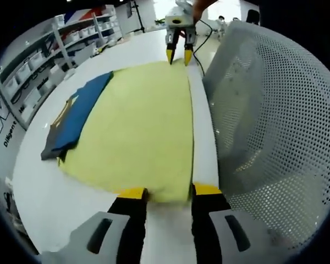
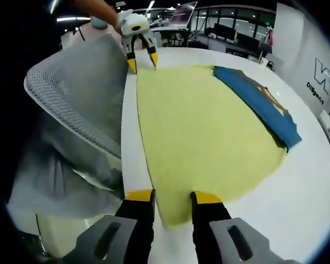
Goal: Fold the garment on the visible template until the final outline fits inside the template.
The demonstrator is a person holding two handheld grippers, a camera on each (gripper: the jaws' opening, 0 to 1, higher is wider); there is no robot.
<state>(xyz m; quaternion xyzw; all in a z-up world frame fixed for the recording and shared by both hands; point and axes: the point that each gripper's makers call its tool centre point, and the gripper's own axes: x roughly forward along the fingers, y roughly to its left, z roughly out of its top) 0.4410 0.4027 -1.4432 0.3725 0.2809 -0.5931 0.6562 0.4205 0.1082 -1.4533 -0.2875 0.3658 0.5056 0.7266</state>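
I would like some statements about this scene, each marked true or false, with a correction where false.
1. The yellow garment lies spread on the white table. True.
2. A blue garment lies along one edge of the yellow one. True.
3. The left gripper holds the blue garment. False: it is at the yellow garment's edge, fingers apart.
4. A grey mesh chair stands beside the table. True.
5. The right gripper is shut. False: its fingers are apart over the yellow garment's edge.
6. The yellow garment is rolled into a ball. False: it lies flat.
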